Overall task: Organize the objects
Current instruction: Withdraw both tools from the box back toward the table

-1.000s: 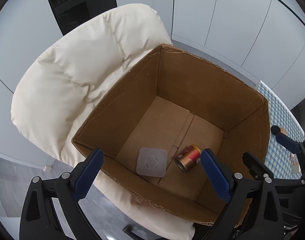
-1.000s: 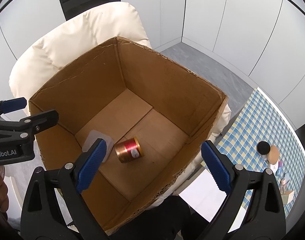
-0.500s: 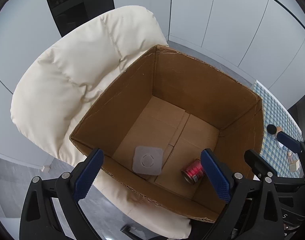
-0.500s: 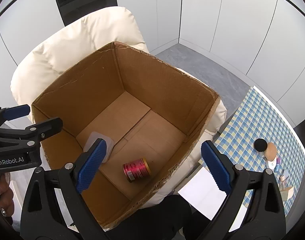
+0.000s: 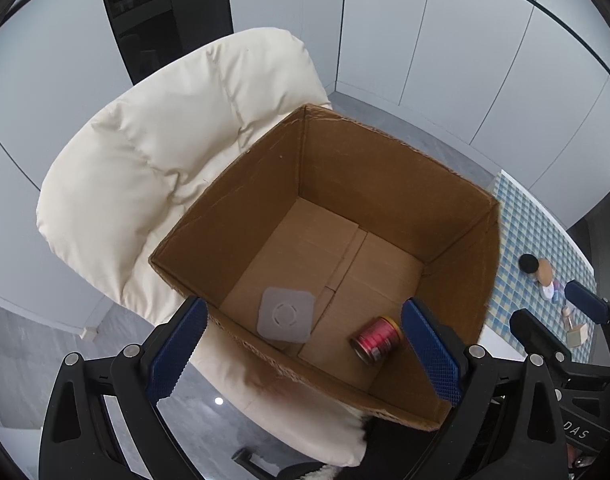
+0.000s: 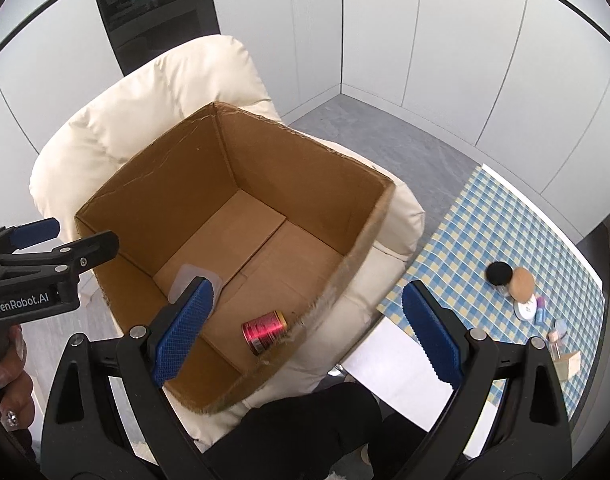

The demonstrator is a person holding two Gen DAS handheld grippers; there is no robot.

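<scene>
**Can rolled to the near wall, both grippers backed off**

Since a second ago the red can [image 5: 376, 338] has rolled from mid-floor to the near-right corner of the cardboard box [image 6: 161, 184], and both cameras have pulled up and away, so more of the checked tablecloth [image 6: 465, 232] is in view.

Near: your left gripper [image 5: 301, 348] and right gripper [image 6: 305, 328] both hang above the near rim of the box with jaws wide apart, nothing between the pads. Your left hand [image 6: 9, 384] shows at the edge of the right wrist view.

In the box: the can lies on its side against the near wall. Just beside it toward the left, a flat translucent square lid [image 5: 287, 314] lies on the floor flaps. Both look already sorted.

Past the box: it sits on a cream padded chair [image 5: 153, 152]. To the right on the tablecloth is a cluster of small cosmetics, including a black round lid [image 6: 499, 272] and a tan round piece [image 6: 521, 284]; the rest is too small to identify.

My read: next pick comes from that cluster. Those pieces look light, rigid and smooth, so likely slippery. Grip across the round body, low, with pads square to the sides. They sit close together, so your open jaws could nudge a neighbour.
</scene>
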